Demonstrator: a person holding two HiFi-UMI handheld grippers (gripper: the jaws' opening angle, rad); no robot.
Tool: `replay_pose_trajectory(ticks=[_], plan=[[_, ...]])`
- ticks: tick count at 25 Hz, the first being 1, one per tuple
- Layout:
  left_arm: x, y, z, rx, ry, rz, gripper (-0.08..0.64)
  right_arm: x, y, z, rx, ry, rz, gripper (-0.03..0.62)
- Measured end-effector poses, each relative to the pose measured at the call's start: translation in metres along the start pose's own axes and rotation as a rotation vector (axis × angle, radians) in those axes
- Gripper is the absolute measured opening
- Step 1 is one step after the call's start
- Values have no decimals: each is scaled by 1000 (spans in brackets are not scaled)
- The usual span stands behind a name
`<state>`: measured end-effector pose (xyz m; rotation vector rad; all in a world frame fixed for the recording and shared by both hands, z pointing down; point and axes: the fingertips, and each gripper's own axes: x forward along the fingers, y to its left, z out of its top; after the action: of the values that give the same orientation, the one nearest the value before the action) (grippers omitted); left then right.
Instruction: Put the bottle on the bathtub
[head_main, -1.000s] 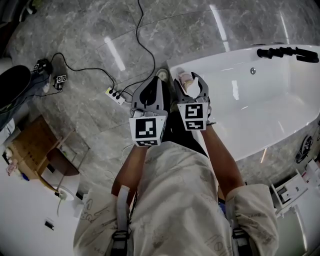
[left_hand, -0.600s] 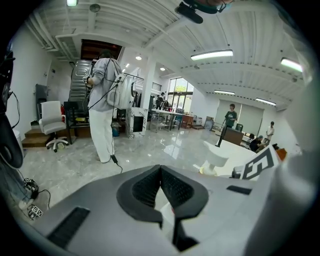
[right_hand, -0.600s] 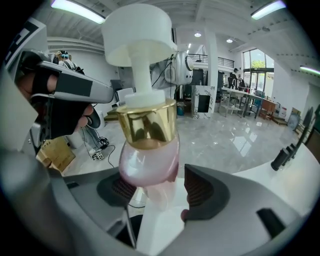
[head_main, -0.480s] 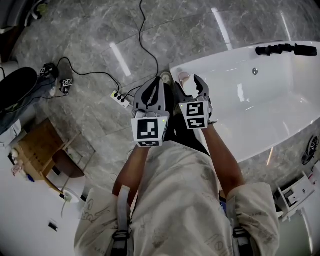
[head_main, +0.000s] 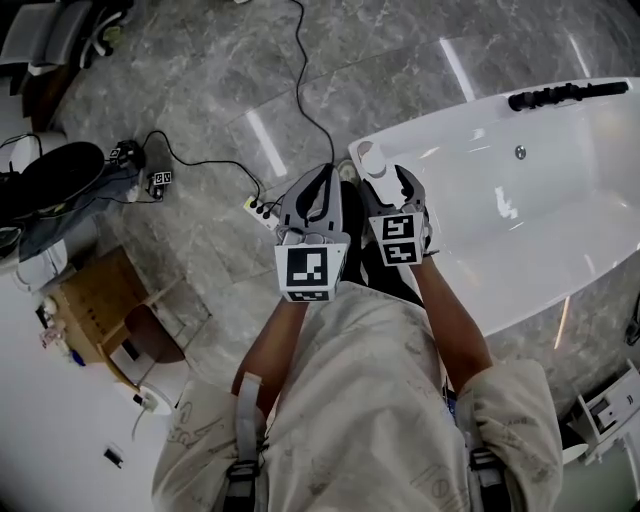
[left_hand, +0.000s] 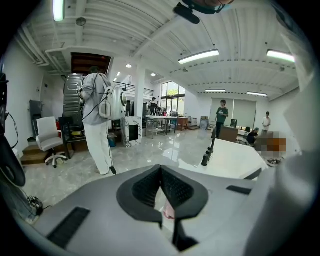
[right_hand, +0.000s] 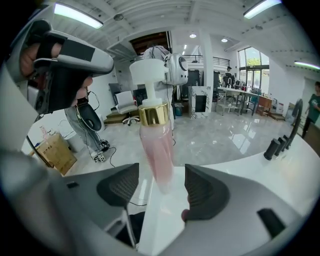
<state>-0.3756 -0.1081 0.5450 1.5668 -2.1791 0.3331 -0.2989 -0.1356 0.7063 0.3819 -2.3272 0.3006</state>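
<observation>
Slim pink bottle (right_hand: 156, 152) with gold collar, white cap.

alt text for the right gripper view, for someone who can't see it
A pink bottle with gold collar and white cap stands upright on the white bathtub rim, between the jaws of the right gripper; they have just been opening and stand clear of it. Glossy grey floor behind.

A power strip (head_main: 259, 210) lies on grey floor (head_main: 200, 90).
</observation>
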Motion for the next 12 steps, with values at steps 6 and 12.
replay_pose_trajectory(ticks=[6, 12], plan=[[-19, -42, 14, 74, -42, -58, 3, -35, -16, -17, 38, -41, -75, 265], [-23, -95, 21, 131, -67, -159, 3, -76, -48, -43, 108, -68, -172, 265]])
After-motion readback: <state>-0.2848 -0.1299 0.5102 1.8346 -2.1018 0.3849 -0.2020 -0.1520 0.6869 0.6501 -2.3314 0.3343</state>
